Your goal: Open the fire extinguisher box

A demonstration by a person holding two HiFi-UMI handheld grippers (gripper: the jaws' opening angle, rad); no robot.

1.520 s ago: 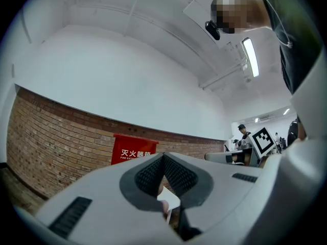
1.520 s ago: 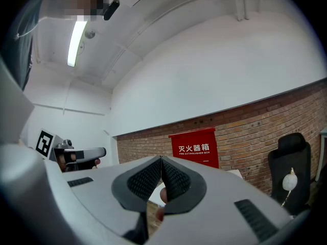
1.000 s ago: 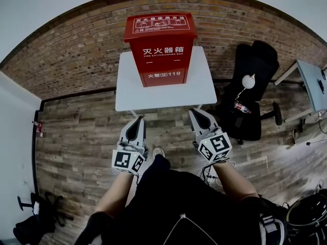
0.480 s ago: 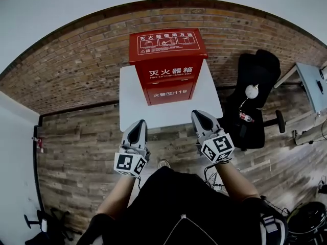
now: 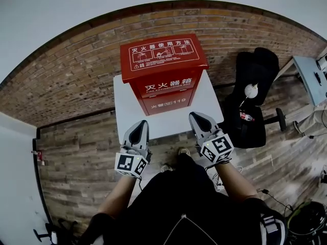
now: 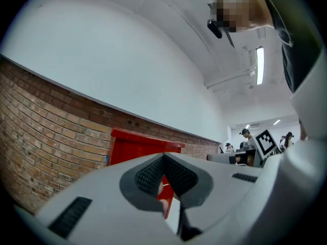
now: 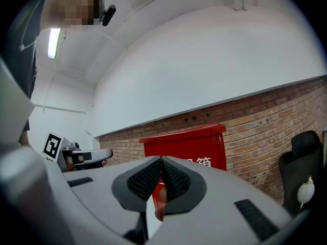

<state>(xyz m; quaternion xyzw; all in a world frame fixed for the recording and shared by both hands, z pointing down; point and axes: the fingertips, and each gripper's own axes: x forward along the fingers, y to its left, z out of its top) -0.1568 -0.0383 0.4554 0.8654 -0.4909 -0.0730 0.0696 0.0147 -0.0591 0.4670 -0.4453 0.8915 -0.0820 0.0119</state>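
Note:
A red fire extinguisher box [image 5: 164,75] with white characters stands upright on a small white table [image 5: 127,117] against a brick wall, its door closed. My left gripper [image 5: 141,123] hovers over the table's near left edge, jaws shut and empty. My right gripper [image 5: 196,116] sits over the near right edge, also shut with nothing held. Both point toward the box and stay short of it. In the left gripper view the box [image 6: 134,148] shows beyond the shut jaws [image 6: 163,157]. The right gripper view shows the box [image 7: 190,148] straight ahead, past the closed tips [image 7: 160,160].
A black office chair [image 5: 254,101] with a small bottle [image 5: 246,117] and a white round object on it stands right of the table. A grey desk [image 5: 312,75] is at the far right. Wood plank floor [image 5: 71,157] surrounds the table; the brick wall [image 5: 66,70] runs behind it.
The box and table have come nearer and lower in the head view. Both grippers now reach over the table's near edge, still shut.

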